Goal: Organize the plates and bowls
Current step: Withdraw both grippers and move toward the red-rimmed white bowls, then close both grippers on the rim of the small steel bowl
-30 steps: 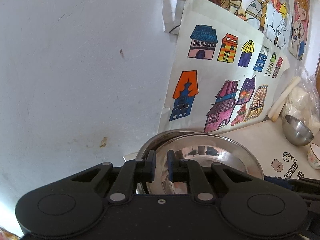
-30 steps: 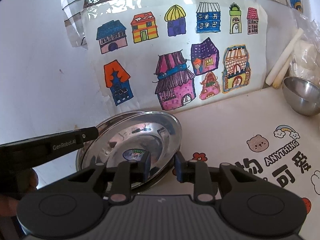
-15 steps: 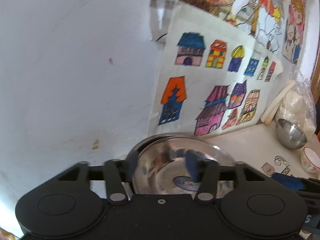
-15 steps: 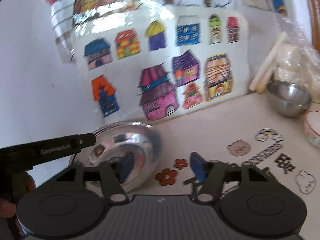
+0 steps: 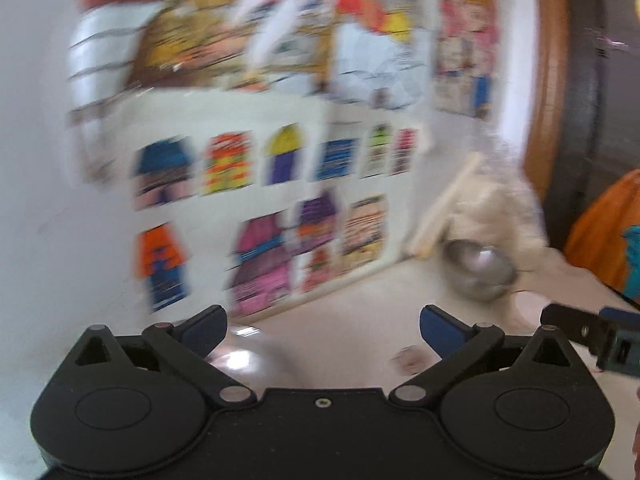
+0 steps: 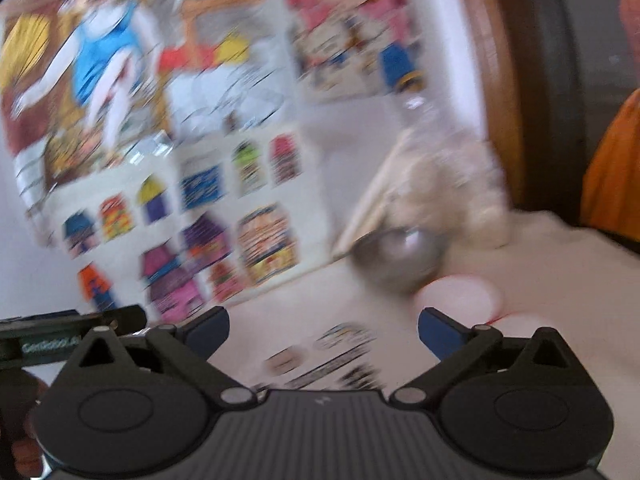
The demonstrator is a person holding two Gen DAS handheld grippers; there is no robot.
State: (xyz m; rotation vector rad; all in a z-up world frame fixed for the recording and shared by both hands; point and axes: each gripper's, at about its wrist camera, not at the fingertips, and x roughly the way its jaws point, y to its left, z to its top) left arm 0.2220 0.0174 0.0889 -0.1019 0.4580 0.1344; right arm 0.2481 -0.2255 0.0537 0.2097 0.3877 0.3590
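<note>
Both views are smeared by motion. My left gripper (image 5: 322,330) has its jaws opening wide, with nothing between them. The stacked steel plates (image 5: 244,360) show only as a shiny blur low by its left finger. My right gripper (image 6: 323,330) is also opening wide and holds nothing; only the printed table cover lies beyond its fingers. A steel bowl (image 5: 478,272) (image 6: 400,256) stands at the back right against the wall. In front of it is a small white bowl (image 6: 456,296) with a red rim. The left gripper's finger (image 6: 68,332) pokes in at the left edge of the right wrist view.
Children's drawings of coloured houses (image 5: 260,208) lean on the wall behind the table (image 6: 560,280). A clear bag of pale lumps (image 6: 448,184) and pale sticks (image 6: 372,208) sit in the back corner. A person's orange garment (image 6: 612,184) is at the right.
Both grippers let go of the steel plate's rim and opened wide. Both pulled back and swung right, so the plates slid low and the bowls came nearer centre.
</note>
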